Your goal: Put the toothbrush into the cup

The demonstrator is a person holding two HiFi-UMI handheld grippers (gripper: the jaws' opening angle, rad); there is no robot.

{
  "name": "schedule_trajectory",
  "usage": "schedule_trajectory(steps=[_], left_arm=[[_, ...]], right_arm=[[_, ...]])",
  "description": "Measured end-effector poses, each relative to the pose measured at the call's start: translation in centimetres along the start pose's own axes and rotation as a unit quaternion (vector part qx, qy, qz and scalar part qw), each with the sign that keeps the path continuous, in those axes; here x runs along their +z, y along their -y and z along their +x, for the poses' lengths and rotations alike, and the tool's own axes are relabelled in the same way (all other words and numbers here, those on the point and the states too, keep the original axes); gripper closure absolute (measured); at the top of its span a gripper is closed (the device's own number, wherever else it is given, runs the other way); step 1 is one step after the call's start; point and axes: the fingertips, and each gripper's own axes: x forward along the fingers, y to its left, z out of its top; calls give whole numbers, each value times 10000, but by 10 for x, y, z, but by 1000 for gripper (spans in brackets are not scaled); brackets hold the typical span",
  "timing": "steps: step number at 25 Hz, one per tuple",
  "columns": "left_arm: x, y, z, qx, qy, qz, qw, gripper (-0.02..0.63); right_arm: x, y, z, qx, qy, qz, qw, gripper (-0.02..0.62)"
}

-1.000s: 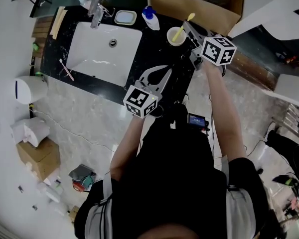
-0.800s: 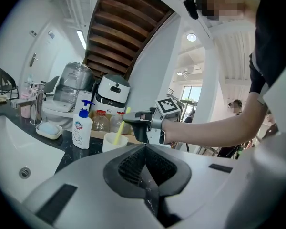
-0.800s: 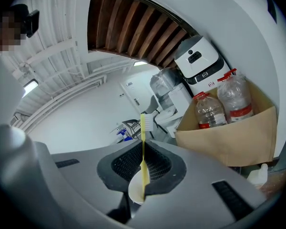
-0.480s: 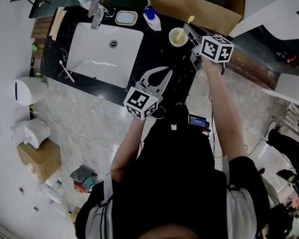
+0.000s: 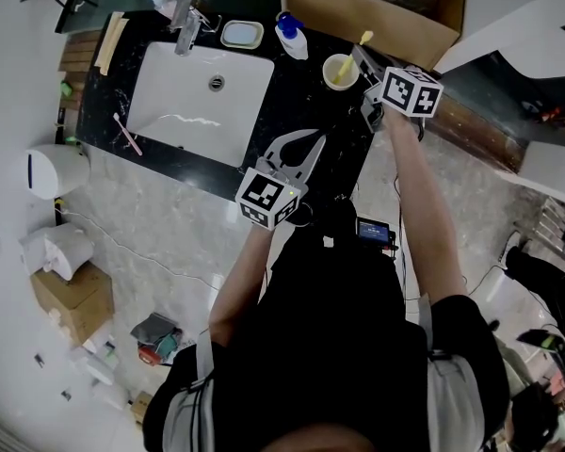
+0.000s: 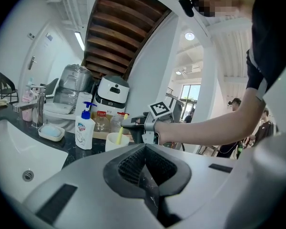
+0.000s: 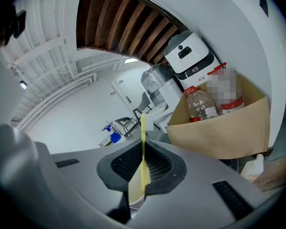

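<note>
Right of the sink, the cream cup apparently contains the yellow toothbrush handle end. Right gripper is clenched on the toothbrush; left gripper is closed, empty.

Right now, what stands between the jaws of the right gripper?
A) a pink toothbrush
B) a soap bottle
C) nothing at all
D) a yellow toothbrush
D: the right gripper view shows the yellow toothbrush upright between the shut jaws of the right gripper, above the cup.
</note>
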Motion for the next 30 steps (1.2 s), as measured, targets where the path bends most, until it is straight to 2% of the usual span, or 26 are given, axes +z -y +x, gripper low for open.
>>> schedule_trajectory(steps=[7, 10, 30], left_arm=[[2, 1, 0, 18, -53, 186, 9998, 597], [3, 2, 0, 26, -28, 197, 9998, 597], [4, 8, -3, 37, 27, 207, 9998, 597]], right_arm=[[2, 2, 0, -81, 94, -7, 9999, 571], [2, 1, 0, -58, 96, 7, 9999, 518], [2, 10, -15, -256, 65, -62, 9996, 518]])
